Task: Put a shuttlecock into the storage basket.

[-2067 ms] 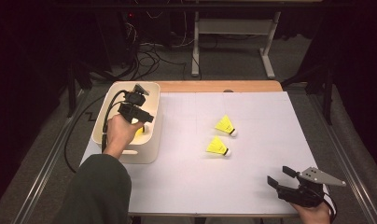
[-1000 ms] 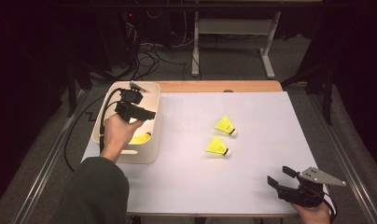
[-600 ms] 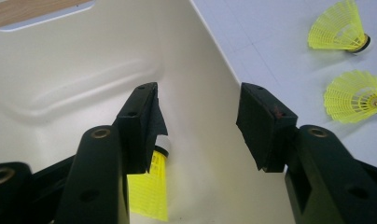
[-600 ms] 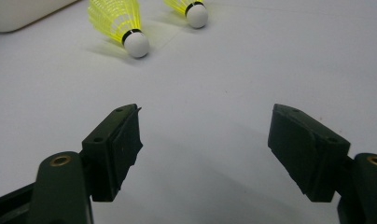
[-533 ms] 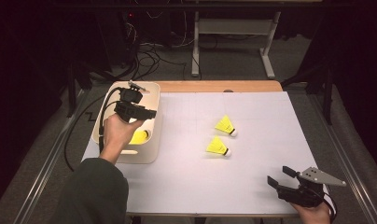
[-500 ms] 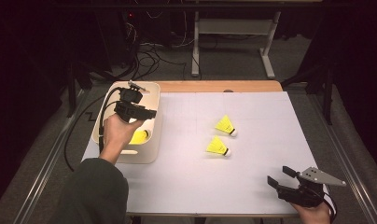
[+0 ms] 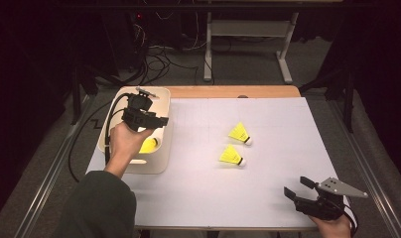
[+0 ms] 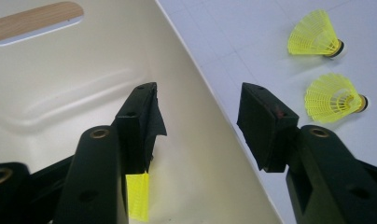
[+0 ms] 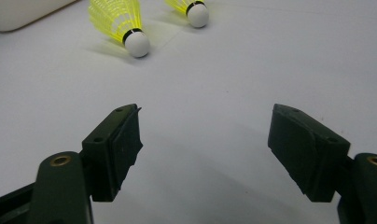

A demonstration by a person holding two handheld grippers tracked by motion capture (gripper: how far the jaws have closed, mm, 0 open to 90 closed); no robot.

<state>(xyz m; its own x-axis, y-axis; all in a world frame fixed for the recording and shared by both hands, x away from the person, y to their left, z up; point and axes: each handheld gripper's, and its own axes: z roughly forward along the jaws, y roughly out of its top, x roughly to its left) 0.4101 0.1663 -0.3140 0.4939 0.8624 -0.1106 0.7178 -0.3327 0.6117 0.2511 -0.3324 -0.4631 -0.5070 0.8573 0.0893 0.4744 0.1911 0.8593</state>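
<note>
Left tongs (image 7: 148, 119) above cream bin (image 7: 161, 161), parted, empty; right tongs (image 7: 300, 191) wide, empty.

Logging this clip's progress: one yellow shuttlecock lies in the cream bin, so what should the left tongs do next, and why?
Probably lift clear of the cream plastic bin and cross to the nearer yellow shuttlecock: the left tongs stand open and empty, and two shuttlecocks lie on the white table.
</note>
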